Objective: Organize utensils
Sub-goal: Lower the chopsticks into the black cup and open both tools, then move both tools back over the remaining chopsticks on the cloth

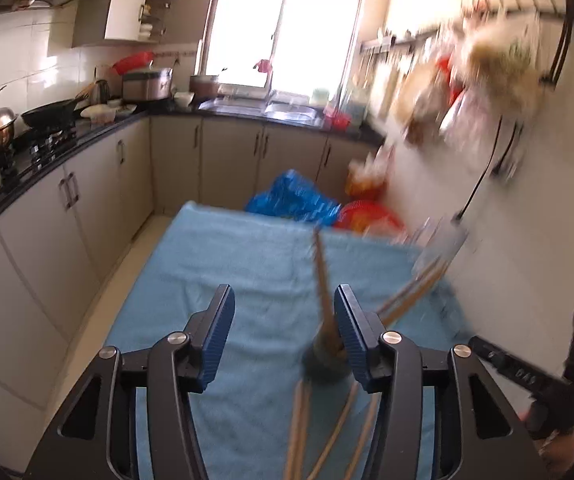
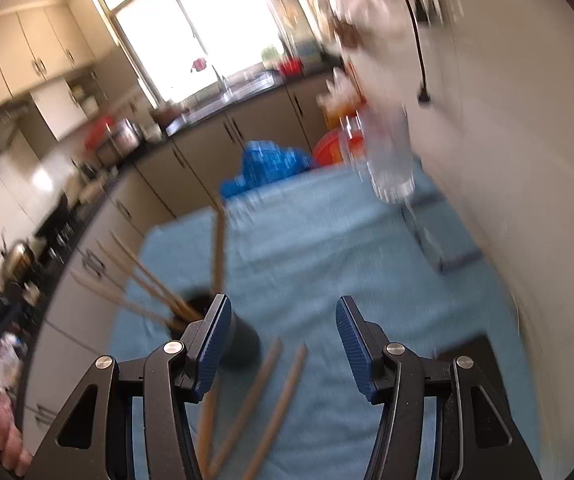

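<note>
Both wrist views over blue towel [image 1: 247, 264]

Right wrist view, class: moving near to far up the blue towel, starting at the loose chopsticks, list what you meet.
Loose chopsticks → dark cup holding more chopsticks → clear glass container near the wall → blue plastic bag beyond the blue towel.

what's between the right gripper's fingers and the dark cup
In the right wrist view, loose chopsticks lie on the blue towel between the open right gripper and the dark cup.
</note>
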Tool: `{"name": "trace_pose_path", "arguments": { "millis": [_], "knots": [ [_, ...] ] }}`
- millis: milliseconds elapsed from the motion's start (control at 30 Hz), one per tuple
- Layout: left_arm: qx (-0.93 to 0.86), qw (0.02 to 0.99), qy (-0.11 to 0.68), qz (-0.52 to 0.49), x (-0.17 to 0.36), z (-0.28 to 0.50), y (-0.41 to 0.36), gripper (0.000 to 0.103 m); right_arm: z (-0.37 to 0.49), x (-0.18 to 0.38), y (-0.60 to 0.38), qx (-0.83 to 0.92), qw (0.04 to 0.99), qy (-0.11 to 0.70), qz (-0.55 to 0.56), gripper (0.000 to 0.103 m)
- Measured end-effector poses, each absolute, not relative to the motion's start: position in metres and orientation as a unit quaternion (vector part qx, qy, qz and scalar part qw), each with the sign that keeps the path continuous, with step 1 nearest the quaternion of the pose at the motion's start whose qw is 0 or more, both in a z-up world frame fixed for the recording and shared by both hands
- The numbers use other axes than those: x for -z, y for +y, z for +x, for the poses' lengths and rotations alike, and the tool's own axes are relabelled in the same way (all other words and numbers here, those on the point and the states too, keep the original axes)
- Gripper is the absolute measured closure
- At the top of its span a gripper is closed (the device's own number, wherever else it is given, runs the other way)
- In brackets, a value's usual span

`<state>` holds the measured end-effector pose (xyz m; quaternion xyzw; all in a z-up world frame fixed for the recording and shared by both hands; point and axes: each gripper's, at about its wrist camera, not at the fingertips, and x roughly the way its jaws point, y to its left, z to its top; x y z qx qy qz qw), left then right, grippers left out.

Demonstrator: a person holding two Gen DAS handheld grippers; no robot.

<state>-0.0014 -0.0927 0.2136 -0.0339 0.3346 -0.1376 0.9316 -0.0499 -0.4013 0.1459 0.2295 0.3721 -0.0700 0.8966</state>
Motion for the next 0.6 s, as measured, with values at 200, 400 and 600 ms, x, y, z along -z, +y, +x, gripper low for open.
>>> {"name": "trace_pose_path", "arguments": {
  "millis": [200,400,600],
  "knots": [
    [0.12,0.917,0.381,-0.013,-0.152,-0.015,-0.093,0.053,-0.062,-0.085,-0.388,0.067,0.864,0.433,0.248,0.05],
    [0.133,0.9,0.415,-0.003,-0.103,-0.027,-0.098,0.053,-0.067,-0.048,-0.364,0.069,0.845,0.475,0.237,0.055],
    [0.165,0.872,0.46,0.024,-0.076,-0.027,-0.11,0.053,-0.064,-0.033,-0.348,0.07,0.836,0.493,0.231,0.056]
  ]
}}
